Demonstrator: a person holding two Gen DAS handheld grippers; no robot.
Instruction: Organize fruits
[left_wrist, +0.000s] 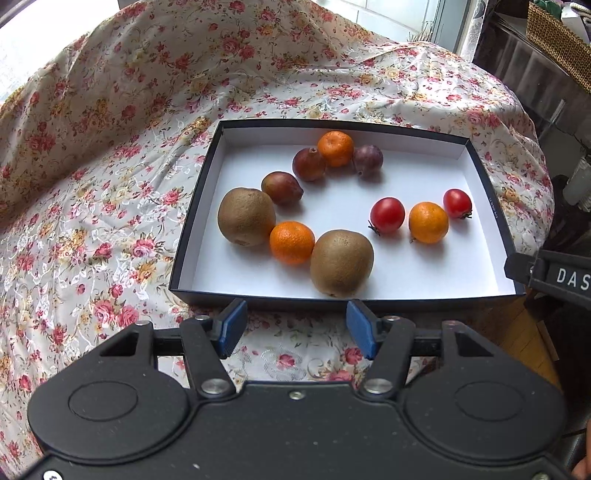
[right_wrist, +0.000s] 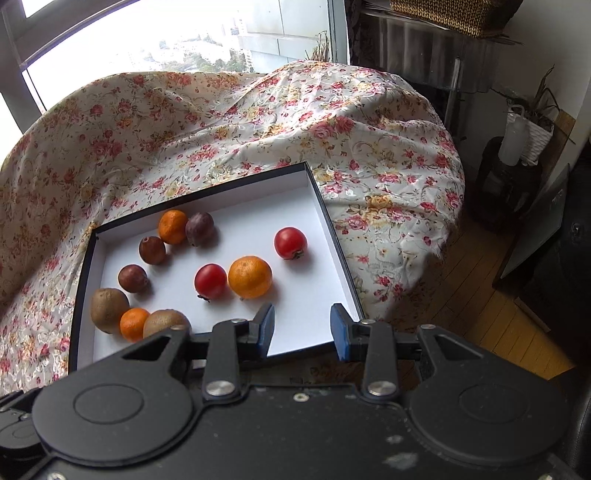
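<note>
Left tool (left_wrist: 295, 328) open, empty, hovering just short of tray (left_wrist: 199, 206) near edge. In tray, L to R: kiwi (left_wrist: 246, 216), mandarin (left_wrist: 291, 242), 2nd kiwi (left_wrist: 341, 262) touching in a row; plums + mandarin behind; tomatoes w/ mandarin (left_wrist: 428, 222) between. Right tool (right_wrist: 303, 328) open, empty, over tray's near right corner.

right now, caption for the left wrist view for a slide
Open left gripper hovers before a box of mixed fruit.
</note>
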